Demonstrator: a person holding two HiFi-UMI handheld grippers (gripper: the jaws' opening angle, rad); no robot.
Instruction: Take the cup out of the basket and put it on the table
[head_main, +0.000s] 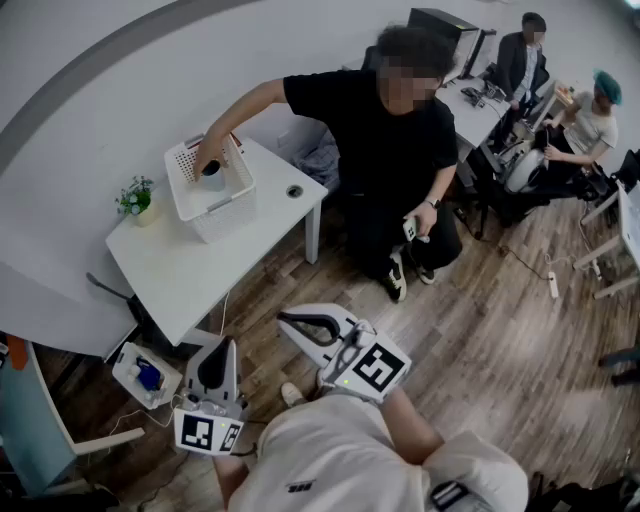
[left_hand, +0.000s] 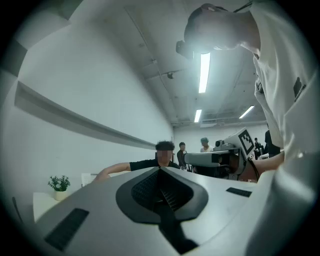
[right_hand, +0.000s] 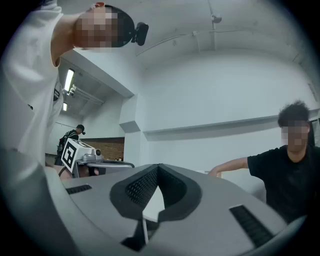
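Head view: cup (head_main: 213, 180), seemingly in basket (head_main: 222, 214), far from left claw (head_main: 222, 346), right claw (head_main: 286, 320).

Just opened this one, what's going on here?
A person in black reaches into the white basket on the table, hand at the cup inside. The wearer's left gripper and right gripper are both shut and empty, held level short of the table. The cup is not yet out.
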